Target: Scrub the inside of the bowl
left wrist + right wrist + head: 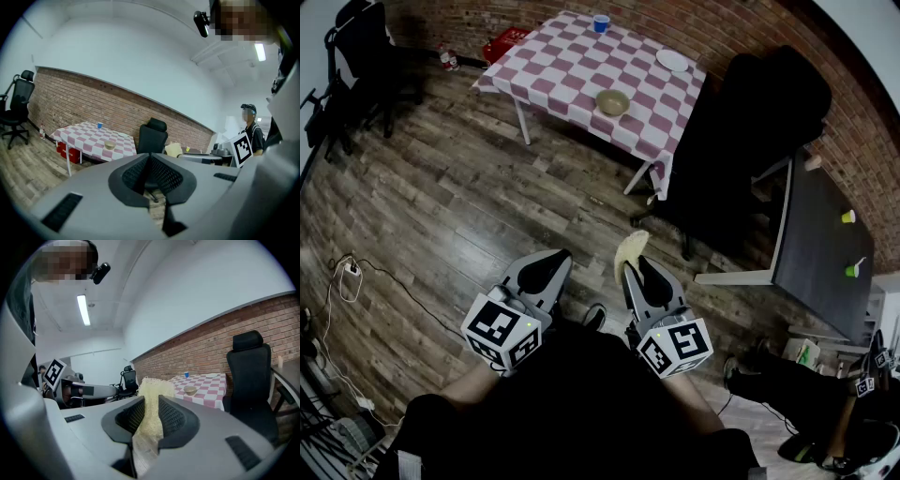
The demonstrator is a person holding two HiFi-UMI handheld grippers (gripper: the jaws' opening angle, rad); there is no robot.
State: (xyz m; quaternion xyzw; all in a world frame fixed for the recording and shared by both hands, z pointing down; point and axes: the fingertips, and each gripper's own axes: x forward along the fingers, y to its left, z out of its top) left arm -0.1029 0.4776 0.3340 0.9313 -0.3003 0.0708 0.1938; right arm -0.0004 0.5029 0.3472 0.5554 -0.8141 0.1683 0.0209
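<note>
A small tan bowl (613, 101) sits on the red-and-white checked table (562, 66) far ahead; it also shows as the bowl (109, 145) in the left gripper view and the bowl (190, 390) in the right gripper view. My right gripper (639, 274) is shut on a pale yellow fibrous scrubber (629, 251), which sticks up between the jaws as the scrubber (151, 411). My left gripper (542, 272) is shut with nothing in it. Both grippers are held close to my body, well away from the table.
A blue cup (601, 22) and a white plate (672, 60) also stand on the checked table. A black office chair (741, 141) is to its right, beside a dark desk (820, 244) with small yellow-green cups. A red crate (503, 42) sits beyond the table. Cables (356, 281) lie on the wood floor at left.
</note>
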